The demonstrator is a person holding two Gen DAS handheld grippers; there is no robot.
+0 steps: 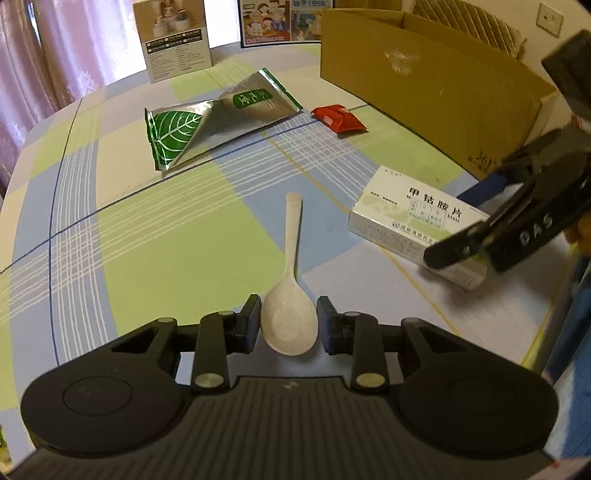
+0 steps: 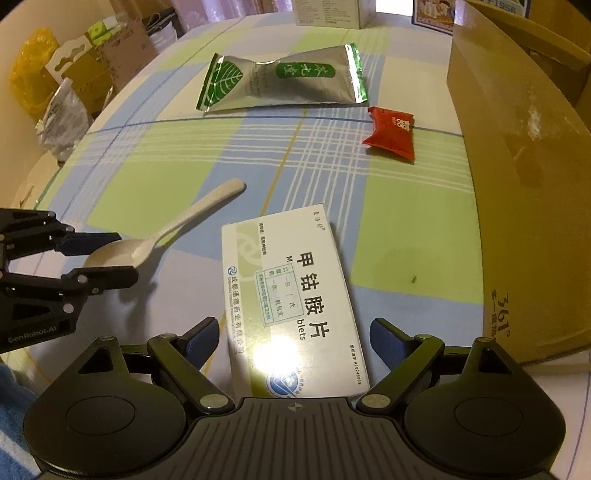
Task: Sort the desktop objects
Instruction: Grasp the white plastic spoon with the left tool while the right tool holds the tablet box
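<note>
Your left tool (image 1: 289, 325) sits with its jaws partly apart around the bowl of the one white spoon (image 1: 290, 295); the pads stand just beside the bowl, and you cannot tell whether they touch it. Your right tool (image 2: 293, 341) is spread wide either side of the one white medicine box (image 2: 291, 306), fingers clear of it.

Largest on the bench (image 2: 406, 206) is a single cardboard carton (image 2: 517, 184) along the right edge, its top cut off in both views. Next comes one silver-green foil pouch (image 2: 284, 79) toward the far edge, then the medicine box at the near edge, the spoon to its left with its handle pointing away from you, and one small red sachet (image 2: 391, 134) close to the carton.

At the far edge a printed box (image 1: 173, 37) and a picture card (image 1: 280, 22) are cropped. Bags and boxes beyond the left edge are hard to make out.

Bare cloth lies between the spoon, pouch and sachet.
</note>
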